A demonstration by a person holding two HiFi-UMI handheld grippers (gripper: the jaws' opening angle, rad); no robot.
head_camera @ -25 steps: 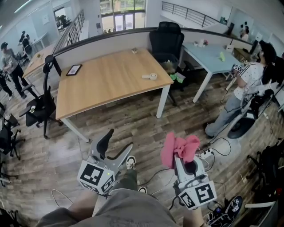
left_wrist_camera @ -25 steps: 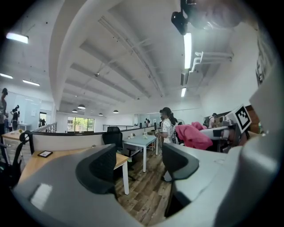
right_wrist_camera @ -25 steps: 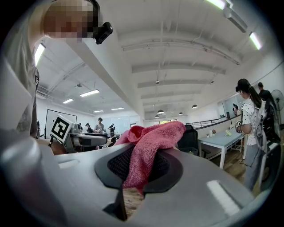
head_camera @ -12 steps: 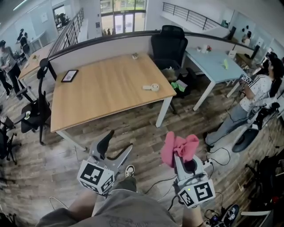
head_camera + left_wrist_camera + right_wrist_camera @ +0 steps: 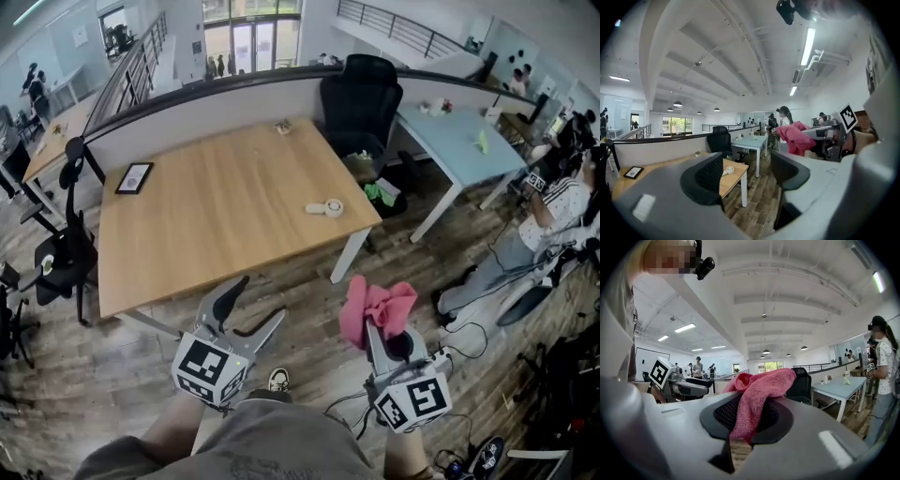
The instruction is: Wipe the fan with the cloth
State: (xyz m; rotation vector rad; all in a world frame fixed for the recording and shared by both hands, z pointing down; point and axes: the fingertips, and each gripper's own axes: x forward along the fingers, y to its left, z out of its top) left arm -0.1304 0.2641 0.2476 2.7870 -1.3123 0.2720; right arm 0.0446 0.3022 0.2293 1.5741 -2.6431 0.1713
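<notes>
Nearest, above the person's lap, the left gripper [image 5: 259, 302] is held low over the wooden floor [image 5: 281, 272] with its jaws spread wide and nothing between them; the left gripper view shows only floor and the worktop's corner in the gap. Beside it, the right gripper [image 5: 384, 337] has its jaws closed on a pink cloth [image 5: 377, 309], which bunches up above the pads and hangs down between them in the right gripper view [image 5: 757, 390]. Cables [image 5: 469, 314] trail across the floor to the right.

Beyond the grippers stands a wooden worktop [image 5: 216, 206] on white legs. The small white fan [image 5: 328, 208] lies on it near the right edge, well apart from both grippers and from the cloth. A dark framed item [image 5: 134, 176] lies near the worktop's left side, and a small object [image 5: 282, 126] sits at its far edge.

Behind the worktop, a black office chair [image 5: 361, 94] stands beside a pale blue table [image 5: 459, 141]. A person in a white shirt [image 5: 558, 211] stands at the far right.
</notes>
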